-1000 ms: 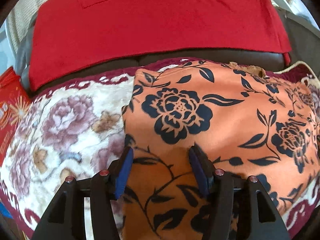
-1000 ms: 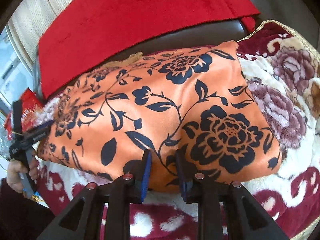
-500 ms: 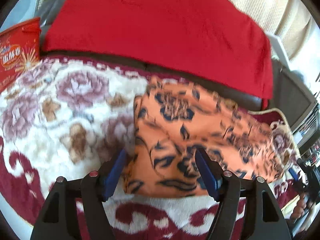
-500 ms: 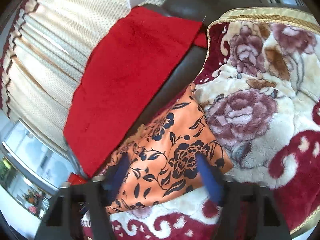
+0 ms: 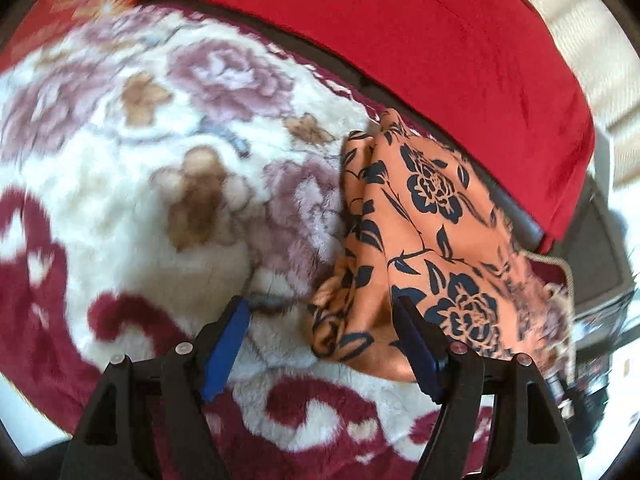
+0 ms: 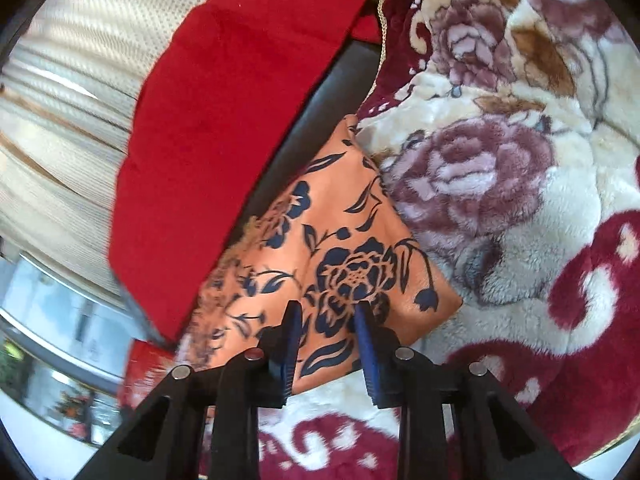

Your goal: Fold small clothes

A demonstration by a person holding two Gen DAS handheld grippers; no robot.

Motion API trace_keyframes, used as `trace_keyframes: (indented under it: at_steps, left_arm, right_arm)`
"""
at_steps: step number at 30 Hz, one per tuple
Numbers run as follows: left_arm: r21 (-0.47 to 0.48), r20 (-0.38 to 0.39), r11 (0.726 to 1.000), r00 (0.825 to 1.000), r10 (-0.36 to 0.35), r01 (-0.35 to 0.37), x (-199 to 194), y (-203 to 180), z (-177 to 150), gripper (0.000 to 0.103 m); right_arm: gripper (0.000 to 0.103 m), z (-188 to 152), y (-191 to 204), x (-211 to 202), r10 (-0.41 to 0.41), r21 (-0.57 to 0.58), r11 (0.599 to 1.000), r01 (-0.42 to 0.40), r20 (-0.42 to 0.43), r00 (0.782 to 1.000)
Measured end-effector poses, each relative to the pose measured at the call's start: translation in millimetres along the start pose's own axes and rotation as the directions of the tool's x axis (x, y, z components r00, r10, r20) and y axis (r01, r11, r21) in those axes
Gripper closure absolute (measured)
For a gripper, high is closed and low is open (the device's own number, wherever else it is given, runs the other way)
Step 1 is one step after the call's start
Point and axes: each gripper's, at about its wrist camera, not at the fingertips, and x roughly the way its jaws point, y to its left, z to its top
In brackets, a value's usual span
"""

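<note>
Garment: we see an orange cloth with dark blue flowers (image 5: 424,240) lying folded on a plush floral blanket (image 5: 160,184), near its far edge, just in front of a dark seat back.
Same garment, right wrist view: the orange cloth (image 6: 340,248) runs from the near centre up toward the far seat back, with the blanket (image 6: 520,200) to its right.
Left gripper (image 5: 320,344): we find its jaws wide apart and opening; the near left corner of the cloth lies between them, but the blue pads (image 5: 224,348) do not press on it.
Right gripper (image 6: 328,344): its jaws stand narrowly apart and are closing over the near edge of the cloth; whether the pads pinch the fabric we cannot tell.
Backdrop: a red towel (image 5: 420,28) drapes over the seat back on the far side.
Curtain: pale pleated fabric (image 6: 68,92) hangs far left in the right wrist view.
</note>
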Motion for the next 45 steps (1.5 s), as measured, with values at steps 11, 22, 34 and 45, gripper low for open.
trace_keyframes:
  at_steps: [11,22,34,45]
  left_arm:
    - [-0.058,-0.104,0.989,0.984,-0.145,0.139,12.4,-7.4,-17.7,0.024]
    - [-0.135,0.017,0.976,0.986,-0.168,0.168,27.1,-9.0,3.9,0.023]
    - [-0.048,0.088,0.984,0.982,-0.166,0.171,37.6,-27.6,10.9,0.054]
    - [0.192,0.210,0.981,0.976,-0.059,0.018,5.9,-64.0,1.1,0.082]
  right_arm:
    - [0.071,-25.8,-7.8,15.4,0.120,0.083,0.991,-0.109,-0.149,0.982]
    - [0.031,-24.8,-37.5,10.2,0.103,0.241,0.966,-0.094,-0.025,0.994]
    - [0.048,-6.3,-21.4,31.5,0.058,0.264,0.962,-0.075,0.074,0.996]
    - [0.090,-0.2,27.4,28.7,-0.088,0.062,0.995,0.078,0.193,0.977]
